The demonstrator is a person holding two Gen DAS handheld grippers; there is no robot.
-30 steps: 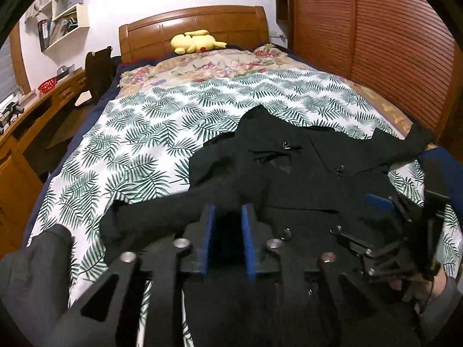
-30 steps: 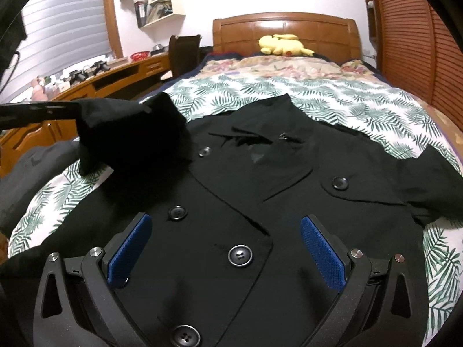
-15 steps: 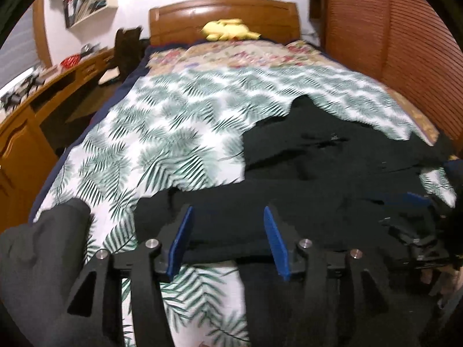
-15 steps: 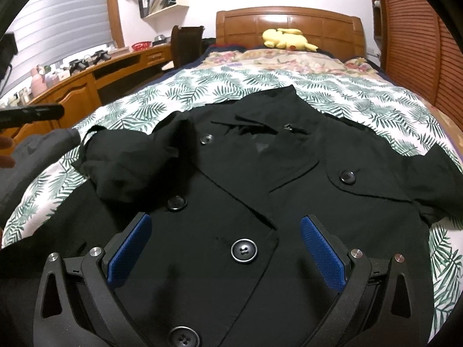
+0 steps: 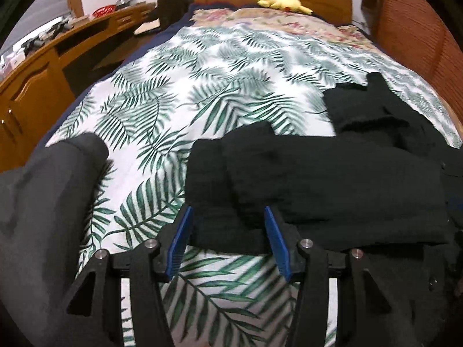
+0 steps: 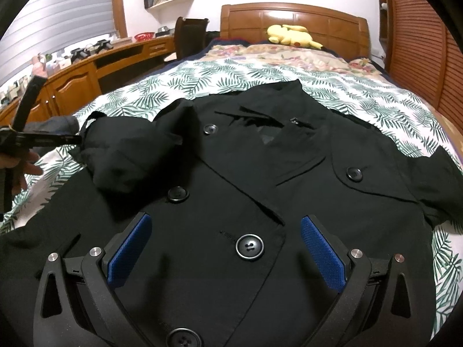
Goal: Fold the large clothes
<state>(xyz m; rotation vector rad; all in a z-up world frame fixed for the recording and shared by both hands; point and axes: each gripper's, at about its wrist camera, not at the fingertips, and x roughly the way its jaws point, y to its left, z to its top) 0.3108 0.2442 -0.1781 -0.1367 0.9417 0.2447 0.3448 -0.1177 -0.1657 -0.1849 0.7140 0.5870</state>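
A: How is the black coat point(image 6: 260, 173) laid, as seen in the right wrist view?

B: It is spread front-up on the leaf-print bedspread point(image 6: 361, 95). Its long axis runs from 6 o'clock to 12 o'clock, the collar pointing toward the wooden headboard point(image 6: 292, 17) at 12 o'clock. At 9 o'clock the sleeve point(image 6: 124, 150) is seen folded inward across the chest, its length lying crosswise; at 3 o'clock the other sleeve point(image 6: 442, 179) is stretched outward.

A: What is shown at the far left of that view?

B: A hand point(image 6: 20, 167) and the left gripper point(image 6: 72, 138) are seen at 9 o'clock, just beside the sleeve's cuff end.

A: In what state are the left gripper's jaws?

B: In the left wrist view the left gripper point(image 5: 228, 238) is shown with blue pads point(image 5: 179, 240) held partly apart. The folded sleeve's edge lies between them, but no pad is pressed on it. A grey sleeve point(image 5: 43, 202) of the person is seen at 8 o'clock.

A: And the right gripper point(image 6: 228, 248)?

B: Its jaws are spread wide above the coat's buttoned front; a button point(image 6: 249, 247) is framed between the pads, and nothing is gripped.
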